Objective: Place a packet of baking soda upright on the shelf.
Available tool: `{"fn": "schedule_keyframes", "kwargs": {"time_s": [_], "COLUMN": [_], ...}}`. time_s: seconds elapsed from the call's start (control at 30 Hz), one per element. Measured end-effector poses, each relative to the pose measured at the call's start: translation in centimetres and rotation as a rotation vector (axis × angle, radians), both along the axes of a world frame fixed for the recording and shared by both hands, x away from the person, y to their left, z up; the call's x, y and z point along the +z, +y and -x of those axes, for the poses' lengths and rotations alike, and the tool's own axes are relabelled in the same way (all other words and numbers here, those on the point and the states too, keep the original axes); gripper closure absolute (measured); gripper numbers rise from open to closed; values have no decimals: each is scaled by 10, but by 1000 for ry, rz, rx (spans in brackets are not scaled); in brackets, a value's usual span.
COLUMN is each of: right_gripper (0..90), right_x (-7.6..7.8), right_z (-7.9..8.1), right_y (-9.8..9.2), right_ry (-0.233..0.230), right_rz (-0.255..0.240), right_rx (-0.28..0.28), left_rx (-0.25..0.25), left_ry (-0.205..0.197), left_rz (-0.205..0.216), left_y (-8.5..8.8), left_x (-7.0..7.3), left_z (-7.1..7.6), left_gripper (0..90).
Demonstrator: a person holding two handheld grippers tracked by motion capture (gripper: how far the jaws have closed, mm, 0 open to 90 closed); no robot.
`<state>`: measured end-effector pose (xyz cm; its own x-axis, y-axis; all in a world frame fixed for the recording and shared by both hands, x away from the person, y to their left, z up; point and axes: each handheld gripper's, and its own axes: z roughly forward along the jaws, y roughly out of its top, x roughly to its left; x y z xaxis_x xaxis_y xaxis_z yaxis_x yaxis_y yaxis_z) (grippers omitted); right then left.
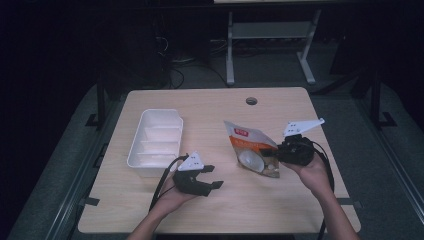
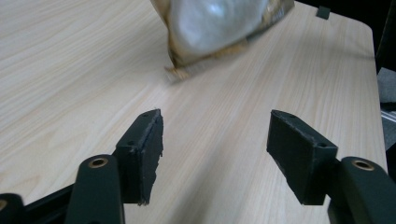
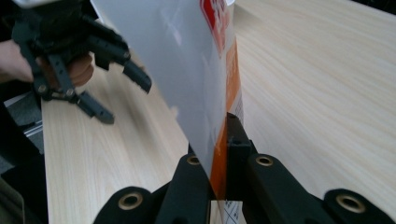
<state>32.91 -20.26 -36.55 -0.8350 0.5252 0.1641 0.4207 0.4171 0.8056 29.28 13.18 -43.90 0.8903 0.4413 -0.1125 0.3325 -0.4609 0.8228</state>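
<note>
Meanwhile, the right gripper [image 1: 276, 156] clamps the snack pouch [image 1: 252, 148]; the left gripper [image 1: 214, 176] hovers released.

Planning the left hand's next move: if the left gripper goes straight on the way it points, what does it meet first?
Probably the snack bag, held up by the right gripper. The left gripper is open, with bare table between; depth is uncertain.

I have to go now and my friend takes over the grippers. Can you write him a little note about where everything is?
Right gripper: shut on the edge of the snack pouch, holding it up, its bottom at the table.
Left gripper: open, holding nothing, pointing at the pouch.
White divided tray: at the table's left, looks empty.
Done: pouch picked up.
Left: probably grab it with the left gripper too, maybe to open it.
</note>
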Motion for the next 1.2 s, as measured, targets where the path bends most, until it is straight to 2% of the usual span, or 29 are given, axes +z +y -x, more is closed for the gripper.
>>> {"fn": "schedule_keyframes", "kwargs": {"time_s": [0.07,0.2,0.33,0.53,0.6,0.7,0.8,0.93,1.2], "right_gripper": [898,898,898,898,898,898,898,898,898], "right_x": [4,13,23,38,39,45,49,55,62], "right_z": [-3,-12,-20,-38,-41,-52,-56,-66,-77], "right_y": [2,6,15,42,45,59,67,86,108], "right_ry": [3,9,0,-17,-18,-17,-21,-27,-33], "right_rz": [-11,-46,-42,-22,-23,-37,-40,-50,-51], "right_rx": [-5,-3,3,22,26,41,51,74,95], "left_rx": [1,-2,-6,-19,-20,-29,-38,-43,-40], "left_ry": [4,-19,-31,-35,-32,-24,-24,-28,-16], "left_rz": [-5,-20,-24,-24,-25,-22,-3,-11,-21], "left_y": [1,5,9,13,14,17,19,19,23], "left_x": [0,1,1,0,0,0,2,3,1], "left_z": [2,6,11,18,20,22,25,27,30], "left_gripper": [318,279,269,261,261,260,259,245,243]}}
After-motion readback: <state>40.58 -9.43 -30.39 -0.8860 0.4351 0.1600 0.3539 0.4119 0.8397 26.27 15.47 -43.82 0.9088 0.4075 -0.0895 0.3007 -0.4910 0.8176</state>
